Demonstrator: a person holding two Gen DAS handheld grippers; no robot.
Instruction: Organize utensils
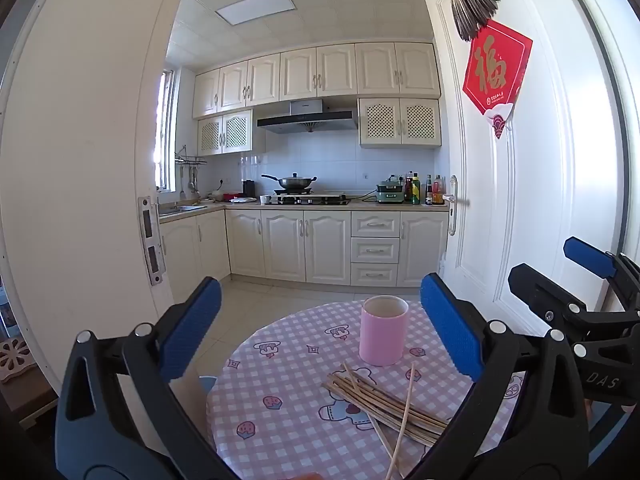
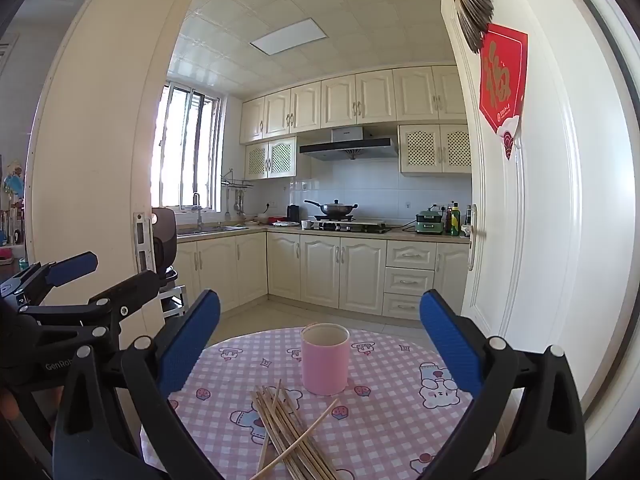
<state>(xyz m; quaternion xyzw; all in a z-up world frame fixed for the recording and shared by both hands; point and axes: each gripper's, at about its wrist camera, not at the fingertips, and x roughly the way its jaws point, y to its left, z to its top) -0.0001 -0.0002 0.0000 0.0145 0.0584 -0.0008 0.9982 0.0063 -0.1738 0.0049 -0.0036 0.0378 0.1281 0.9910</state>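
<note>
Chopsticks (image 2: 292, 436) lie bundled on the desk (image 2: 400, 420) just before the pink cup (image 2: 325, 360), long axis running near-to-far, below and between both wide-open, empty claws, left claw (image 1: 320, 328) and right claw (image 2: 320, 344) about equally near.

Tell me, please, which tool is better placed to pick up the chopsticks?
Probably the left tool: the chopsticks lie nearer its axis, and its view shows the pile just short of the open fingers. The right tool sees them off to its left.

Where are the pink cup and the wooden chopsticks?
pink cup (image 2: 325, 366): right wrist view, on its front wall.
wooden chopsticks (image 1: 384, 404): left wrist view, on the middle of the bundle.
</note>
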